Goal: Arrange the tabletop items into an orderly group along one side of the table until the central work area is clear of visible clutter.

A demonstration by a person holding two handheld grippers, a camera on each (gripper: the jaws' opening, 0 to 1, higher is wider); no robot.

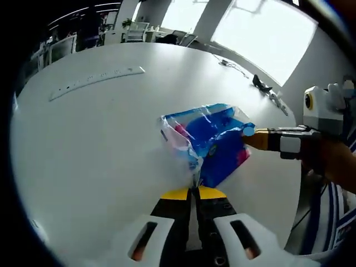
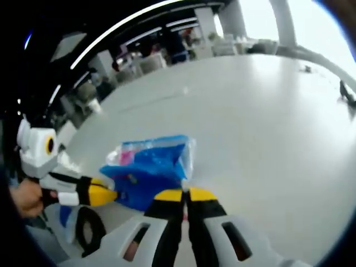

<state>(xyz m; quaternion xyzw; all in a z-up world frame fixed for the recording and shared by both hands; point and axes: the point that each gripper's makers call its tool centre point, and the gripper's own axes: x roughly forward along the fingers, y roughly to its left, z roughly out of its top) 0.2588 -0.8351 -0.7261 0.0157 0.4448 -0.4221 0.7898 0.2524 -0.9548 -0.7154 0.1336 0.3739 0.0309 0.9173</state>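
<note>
A blue and pink plastic-wrapped pack (image 1: 214, 142) hangs just above the white table (image 1: 100, 144), stretched between both grippers. In the left gripper view, my left gripper (image 1: 194, 191) is shut on the pack's clear plastic edge. My right gripper (image 1: 251, 133) comes in from the right and pinches the pack's far corner. The right gripper view shows the same pack (image 2: 150, 167), with my right gripper (image 2: 185, 192) shut on its edge. There my left gripper (image 2: 110, 195) reaches in from the left and holds the opposite side.
A long white strip (image 1: 95, 80) lies far back on the table. Black cables and small dark items (image 1: 261, 84) sit near the right edge by the window. A hand (image 1: 334, 161) holds the right gripper. A dark loop (image 2: 89, 228) hangs low left.
</note>
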